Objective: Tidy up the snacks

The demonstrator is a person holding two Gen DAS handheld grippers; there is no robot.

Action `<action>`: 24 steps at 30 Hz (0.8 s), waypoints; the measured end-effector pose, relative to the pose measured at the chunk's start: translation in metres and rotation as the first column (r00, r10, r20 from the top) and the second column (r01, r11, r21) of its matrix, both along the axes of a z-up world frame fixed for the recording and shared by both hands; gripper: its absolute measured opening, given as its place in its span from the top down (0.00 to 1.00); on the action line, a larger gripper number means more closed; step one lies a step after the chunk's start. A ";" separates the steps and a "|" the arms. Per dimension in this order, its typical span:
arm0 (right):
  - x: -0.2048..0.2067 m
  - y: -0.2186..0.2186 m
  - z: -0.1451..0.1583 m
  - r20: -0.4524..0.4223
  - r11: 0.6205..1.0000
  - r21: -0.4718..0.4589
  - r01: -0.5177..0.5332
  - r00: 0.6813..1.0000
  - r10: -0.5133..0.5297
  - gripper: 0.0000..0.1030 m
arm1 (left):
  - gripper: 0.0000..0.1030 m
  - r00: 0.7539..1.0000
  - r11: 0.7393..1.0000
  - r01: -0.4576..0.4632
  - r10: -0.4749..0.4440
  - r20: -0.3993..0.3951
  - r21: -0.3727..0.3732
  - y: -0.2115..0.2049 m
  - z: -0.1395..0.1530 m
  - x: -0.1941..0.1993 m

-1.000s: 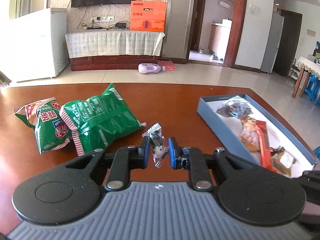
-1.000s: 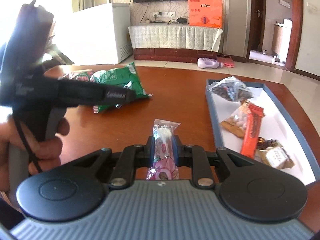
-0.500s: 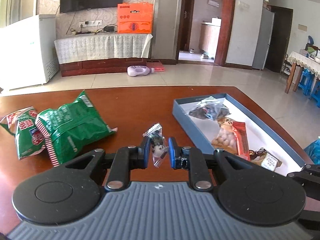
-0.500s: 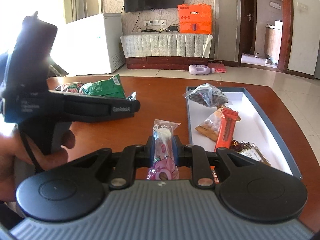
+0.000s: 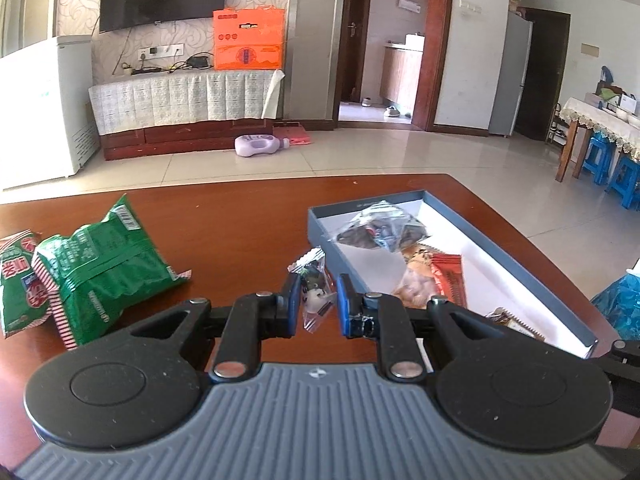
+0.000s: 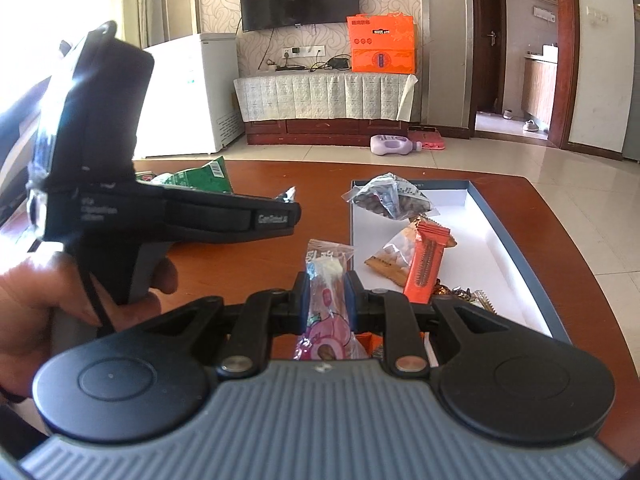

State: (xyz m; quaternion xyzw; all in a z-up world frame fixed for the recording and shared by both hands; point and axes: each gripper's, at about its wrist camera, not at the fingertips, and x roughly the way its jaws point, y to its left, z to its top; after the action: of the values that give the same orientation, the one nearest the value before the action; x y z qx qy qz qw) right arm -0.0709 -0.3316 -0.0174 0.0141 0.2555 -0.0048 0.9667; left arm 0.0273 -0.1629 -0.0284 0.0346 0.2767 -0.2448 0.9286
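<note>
- Far left of the left wrist view: two green bags lie overlapped on the table, not yet sorted. The left one is cut by the frame edge, so its full print cannot be read.
- Centre of that view: the left gripper has a small clear packet between its blue pads. The packet touches the left pad, but a gap shows by the right pad, so I cannot tell if the grip is firm.
- To do this step well, I judge the packet should be carried over the near wall of the box and let go only once it is above a bare white patch, clear of the snacks already inside.
- Right of that view: the box's near end is hidden behind the gripper body, so how much room is free there is unclear.
- Left of the right wrist view: the left gripper's body and the hand holding it block most of the green bags; only a corner shows.
- Centre of that view: the right gripper is clenched on a pink candy pack, held upright, lower end hidden behind the gripper.
- Right: the box holds a nut bag, an orange bar and small wrapped pieces half hidden at the gripper's edge. The open white strip at the right looks the safest drop spot.
</note>
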 end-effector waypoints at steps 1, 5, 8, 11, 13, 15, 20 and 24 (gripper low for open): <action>-0.001 0.000 0.000 0.000 1.000 0.000 0.000 1.000 0.000 0.79 | 0.78 1.000 1.000 0.003 -0.003 0.001 0.001 -0.002 0.000 0.000; -0.003 -0.004 0.001 0.002 1.000 0.002 0.004 1.000 -0.004 0.79 | 0.78 1.000 1.000 0.015 -0.015 0.004 0.002 -0.010 0.001 0.000; -0.006 -0.009 0.003 0.007 1.000 0.004 0.010 1.000 -0.010 0.79 | 0.78 1.000 1.000 0.022 -0.022 0.009 0.007 -0.014 0.001 0.001; -0.006 -0.013 0.004 0.009 1.000 0.005 0.015 1.000 -0.015 0.79 | 0.78 0.999 0.999 0.032 -0.032 0.011 0.006 -0.017 0.001 0.001; -0.006 -0.014 0.003 0.008 1.000 0.004 0.018 1.000 -0.018 0.79 | 0.78 0.999 0.999 0.037 -0.038 0.014 0.009 -0.018 0.000 0.000; -0.008 -0.014 0.003 0.008 1.000 0.004 0.020 1.000 -0.020 0.79 | 0.78 0.999 0.999 0.041 -0.041 0.013 0.010 -0.020 0.000 0.001; -0.012 -0.016 0.005 0.007 1.000 0.005 0.030 1.000 -0.030 0.79 | 0.78 0.998 0.999 0.053 -0.053 0.013 0.005 -0.024 -0.001 0.001; -0.015 -0.019 0.005 0.006 0.999 0.004 0.037 0.999 -0.037 0.79 | 0.78 0.998 0.998 0.063 -0.063 0.012 0.001 -0.029 -0.001 0.001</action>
State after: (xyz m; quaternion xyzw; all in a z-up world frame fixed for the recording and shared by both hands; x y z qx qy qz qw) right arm -0.0856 -0.3508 -0.0124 0.0208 0.2521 -0.0220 0.9672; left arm 0.0285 -0.1923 -0.0294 0.0450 0.2701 -0.2736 0.9220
